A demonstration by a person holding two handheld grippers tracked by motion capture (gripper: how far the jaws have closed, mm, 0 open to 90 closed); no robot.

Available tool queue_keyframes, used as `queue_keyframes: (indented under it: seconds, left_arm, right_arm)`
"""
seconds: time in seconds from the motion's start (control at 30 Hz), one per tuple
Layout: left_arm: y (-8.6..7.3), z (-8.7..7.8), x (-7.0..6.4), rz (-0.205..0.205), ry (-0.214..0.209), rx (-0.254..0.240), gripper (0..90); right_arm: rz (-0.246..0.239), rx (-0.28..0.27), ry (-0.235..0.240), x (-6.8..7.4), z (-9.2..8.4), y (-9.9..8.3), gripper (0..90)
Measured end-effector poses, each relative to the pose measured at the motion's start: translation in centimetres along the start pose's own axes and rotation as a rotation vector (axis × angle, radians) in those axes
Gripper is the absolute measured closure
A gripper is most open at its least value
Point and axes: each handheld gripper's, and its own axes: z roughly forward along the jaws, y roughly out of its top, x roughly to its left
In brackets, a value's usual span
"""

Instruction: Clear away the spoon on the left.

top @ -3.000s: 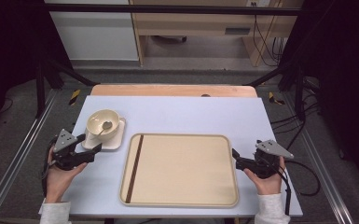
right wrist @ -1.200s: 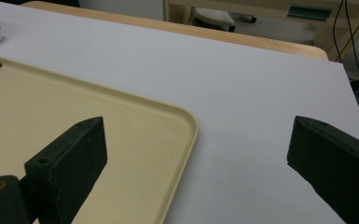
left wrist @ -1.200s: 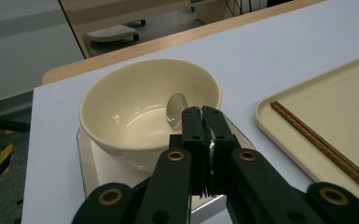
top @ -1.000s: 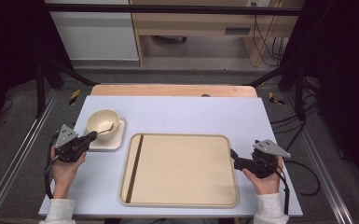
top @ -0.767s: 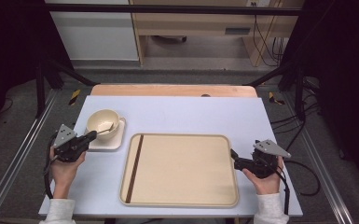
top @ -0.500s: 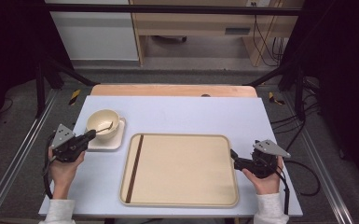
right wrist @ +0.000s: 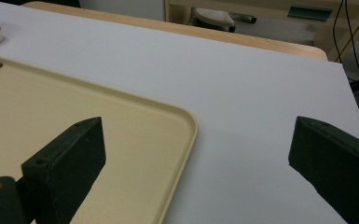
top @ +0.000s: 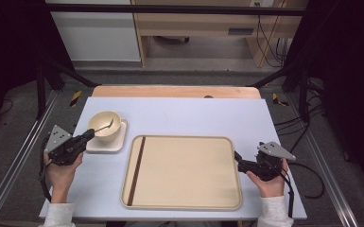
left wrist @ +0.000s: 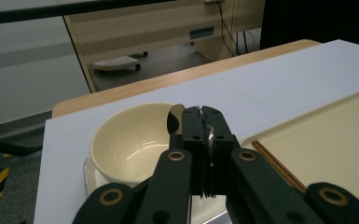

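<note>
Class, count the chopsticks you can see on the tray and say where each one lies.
2, it seems: the chopsticks lie side by side along the left edge of the tray, touching or nearly so. They read as one dark strip, so the count is not certain.

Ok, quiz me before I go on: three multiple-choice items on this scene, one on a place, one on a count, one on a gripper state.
1. Where does the bowl stand?
A. on the small white square plate, left of the tray
B. inside the tray
C. on the bare table by the right gripper

2. How many chopsticks lie in the tray?
A. none
B. a pair, side by side along its left edge
C. five, spread across it

3. How do the jaws of the left gripper stand?
A. wide open above the bowl
B. shut on the spoon handle
C. shut on the tray's rim

Answers: 1 A, the high view shows the bowl on the plate beside the tray. 2 B, two dark sticks lie together near the left edge. 3 B, the left gripper view shows the jaws pressed together on the handle.
</note>
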Motion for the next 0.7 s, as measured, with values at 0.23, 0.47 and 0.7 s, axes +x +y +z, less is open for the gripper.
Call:
queue_keyframes:
  seconds: [0.23,0.47,0.7]
  left_arm:
    - [1.0,-1.0,-0.7,0.015,0.000,-0.034,88.9]
    - [1.8,-1.4,-2.4,0.048,-0.024,-0.056,88.9]
    - [2.2,-1.0,-4.2,0.080,-0.061,-0.048,88.9]
  right_arm:
    - [-0.001,-0.004,0.004,0.2,-0.1,0.1,4.2]
    - [-0.007,-0.004,0.002,0.2,-0.1,0.1,4.3]
    - [-0.006,-0.001,0.001,0.2,-0.1,0.1,4.3]
